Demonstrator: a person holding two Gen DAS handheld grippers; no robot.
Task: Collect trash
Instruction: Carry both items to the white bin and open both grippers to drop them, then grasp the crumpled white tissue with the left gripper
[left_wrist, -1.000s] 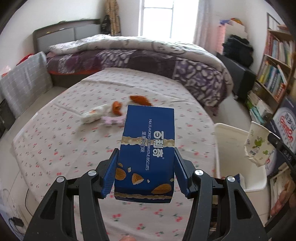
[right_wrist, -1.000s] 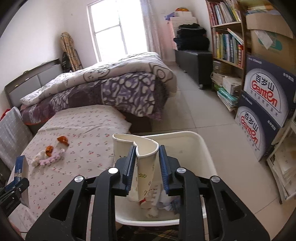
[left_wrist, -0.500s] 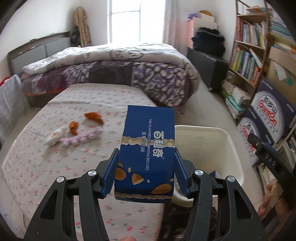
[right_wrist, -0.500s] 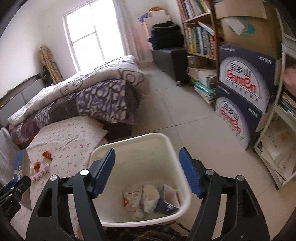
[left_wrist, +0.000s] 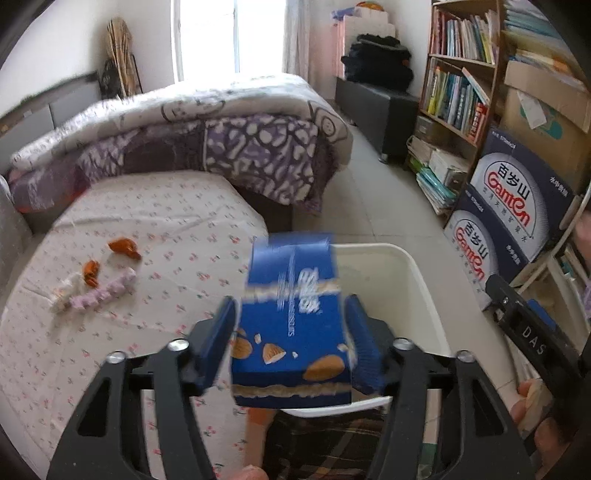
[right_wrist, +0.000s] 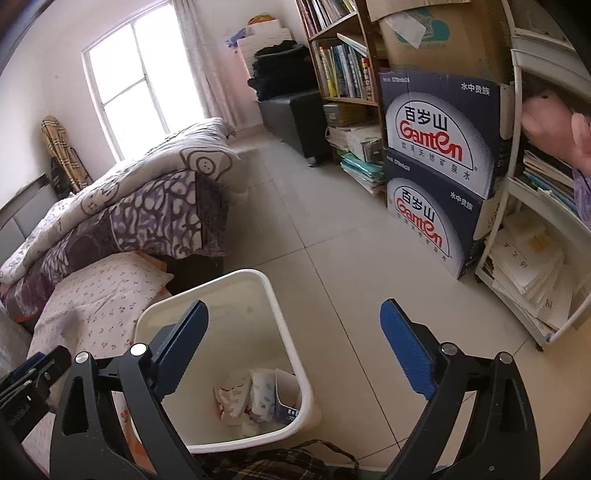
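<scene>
1. Two sets of jaws to mind here. The left gripper (left_wrist: 291, 332) has its blue pads parted a little, with slivers of gap on both sides of the blue biscuit box (left_wrist: 291, 325). The box looks blurred, so I'd judge it is slipping free, though I cannot be sure contact is fully gone.
2. The box sits over the near rim of the white bin (left_wrist: 424, 295), leaning toward the bin's mouth. To finish well, open the pads cleanly and evenly so it drops inside and does not catch on that rim.
3. The right gripper (right_wrist: 293, 345) stands wide and empty, just right of the bin; keep it clear of the bin's opening.
4. Inside the bin lie crumpled wrappers (right_wrist: 236, 398) and a paper cup (right_wrist: 284, 395).
5. Left of the bin, on the floral mattress (left_wrist: 166, 221), more scraps (left_wrist: 96, 280) wait, well apart from it.
</scene>
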